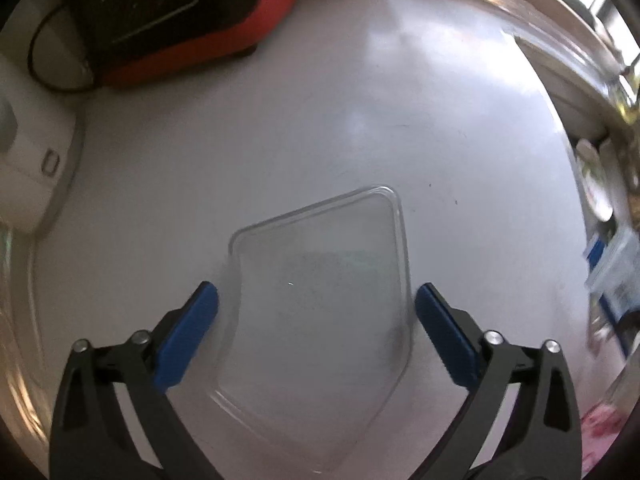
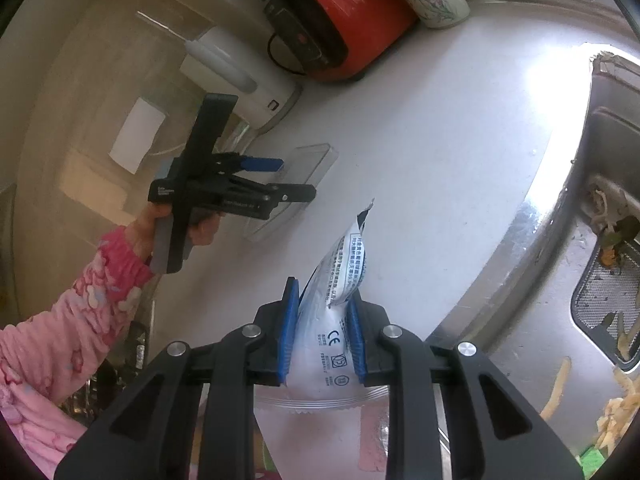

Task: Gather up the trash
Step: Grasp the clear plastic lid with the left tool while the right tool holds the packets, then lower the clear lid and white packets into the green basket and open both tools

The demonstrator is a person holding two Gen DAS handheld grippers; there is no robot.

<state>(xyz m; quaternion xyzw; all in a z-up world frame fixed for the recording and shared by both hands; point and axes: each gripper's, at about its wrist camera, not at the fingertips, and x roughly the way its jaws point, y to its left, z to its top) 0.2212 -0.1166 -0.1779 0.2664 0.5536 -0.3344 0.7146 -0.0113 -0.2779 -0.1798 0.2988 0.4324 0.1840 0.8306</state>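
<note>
Left gripper jaws spread wide, straddling clear plastic tray on white table, clear of both tray edges. Right gripper jaws pinching torn white wrapper; open table beyond.

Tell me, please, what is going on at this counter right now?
A person is collecting trash with a gripper in each hand. The right gripper is shut on a torn white and blue wrapper. The left gripper is open, its fingers either side of a clear plastic container lying on the white counter, not yet gripped. Food scraps sit in the sink to the right.
</note>
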